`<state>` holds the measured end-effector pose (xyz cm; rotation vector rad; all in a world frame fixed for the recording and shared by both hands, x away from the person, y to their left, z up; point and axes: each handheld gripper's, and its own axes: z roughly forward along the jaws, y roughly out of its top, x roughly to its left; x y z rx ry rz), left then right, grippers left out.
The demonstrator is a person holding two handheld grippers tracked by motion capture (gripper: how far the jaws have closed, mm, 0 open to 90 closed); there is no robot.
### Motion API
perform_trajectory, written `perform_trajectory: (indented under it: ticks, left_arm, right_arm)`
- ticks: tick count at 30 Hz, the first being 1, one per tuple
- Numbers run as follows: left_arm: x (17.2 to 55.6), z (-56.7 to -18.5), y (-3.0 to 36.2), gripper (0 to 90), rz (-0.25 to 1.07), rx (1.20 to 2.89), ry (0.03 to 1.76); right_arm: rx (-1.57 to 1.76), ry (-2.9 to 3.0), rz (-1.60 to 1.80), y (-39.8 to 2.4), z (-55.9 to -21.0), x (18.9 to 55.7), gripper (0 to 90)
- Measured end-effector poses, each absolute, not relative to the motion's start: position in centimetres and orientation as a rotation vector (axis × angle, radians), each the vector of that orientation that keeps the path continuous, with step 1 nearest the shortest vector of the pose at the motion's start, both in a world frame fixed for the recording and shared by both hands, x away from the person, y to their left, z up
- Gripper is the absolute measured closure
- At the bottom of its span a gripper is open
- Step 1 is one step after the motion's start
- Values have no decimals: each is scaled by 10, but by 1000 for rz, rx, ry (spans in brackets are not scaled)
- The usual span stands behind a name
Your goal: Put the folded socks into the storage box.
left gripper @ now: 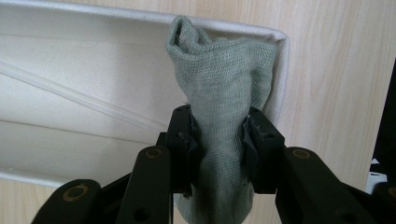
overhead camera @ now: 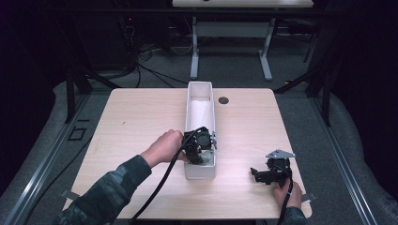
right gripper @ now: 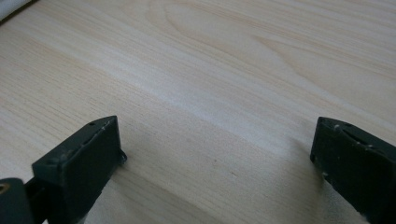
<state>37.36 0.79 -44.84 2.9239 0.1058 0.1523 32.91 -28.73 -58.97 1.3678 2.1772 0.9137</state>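
Observation:
A grey-green knitted sock [left gripper: 219,107] hangs bunched between the black jaws of my left gripper [left gripper: 218,140], which is shut on it over the near end of a long white tray [left gripper: 70,107]. In the high view the left gripper [overhead camera: 199,149] sits at the near end of that white tray [overhead camera: 192,101], tipped down into it. My right gripper [overhead camera: 257,174] rests low on the table at the front right, pointing left. In the right gripper view its jaws stand wide apart over bare wood, so the right gripper [right gripper: 219,154] is open with nothing between them.
The light wooden table [overhead camera: 141,117] has a round cable hole [overhead camera: 223,100] just right of the tray's far end. Black cables trail from both grippers toward the front edge. Beyond the table stand a white desk frame [overhead camera: 230,51] and dark floor.

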Motion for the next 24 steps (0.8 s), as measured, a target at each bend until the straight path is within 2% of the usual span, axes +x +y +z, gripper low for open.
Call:
perform_trajectory:
  ticks: [24]
  left_arm:
    - [378, -457, 5, 649, 129, 2939, 118]
  right_arm:
    - [1368, 2176, 913, -287, -590, 329, 13]
